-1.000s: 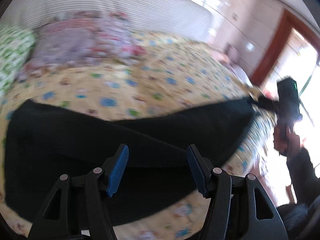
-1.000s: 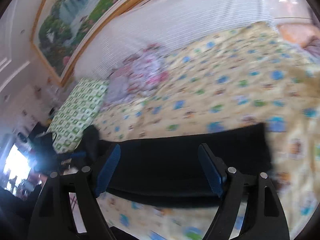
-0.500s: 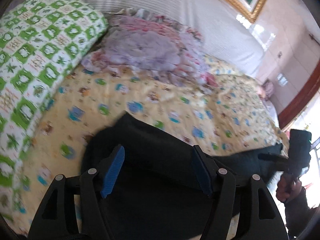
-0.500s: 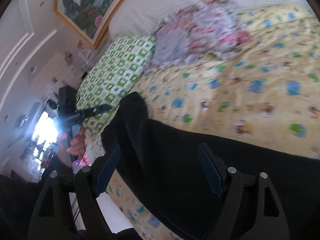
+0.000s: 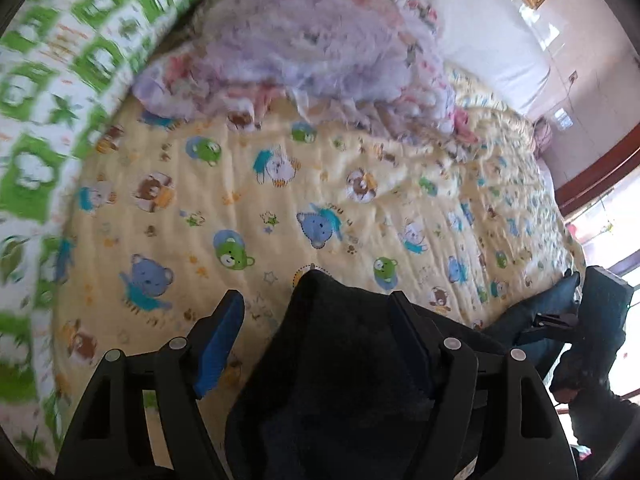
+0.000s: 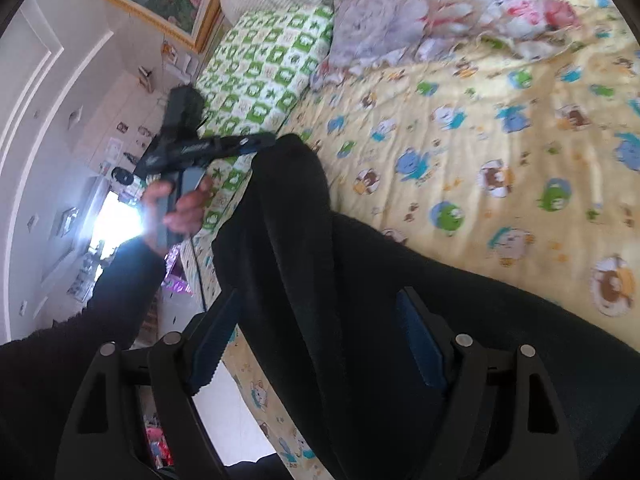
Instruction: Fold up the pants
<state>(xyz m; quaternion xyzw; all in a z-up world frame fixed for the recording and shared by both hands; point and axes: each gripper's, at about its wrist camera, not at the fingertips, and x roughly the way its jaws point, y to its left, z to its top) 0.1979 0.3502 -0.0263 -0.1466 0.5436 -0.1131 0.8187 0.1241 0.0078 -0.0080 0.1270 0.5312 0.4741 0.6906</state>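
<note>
pants (image 6: 320, 280): dark, on the bed (image 5: 280, 208) near its front edge, bunched in a raised ridge, not flat
L gripper (image 5: 316, 320): jaws look wide in own cam, cloth humped up between the pads; from R cam the tip sits at the pants' far end. Pinched or not: can't tell
R gripper (image 6: 316, 328): jaws wide, pants between, no squeeze seen
done: prob. mid 1st fold, no neat crease seen
left: lay layer down, flatten, fold again
bg: pillow (image 6: 264, 68), blanket (image 5: 320, 40), well clear
</note>
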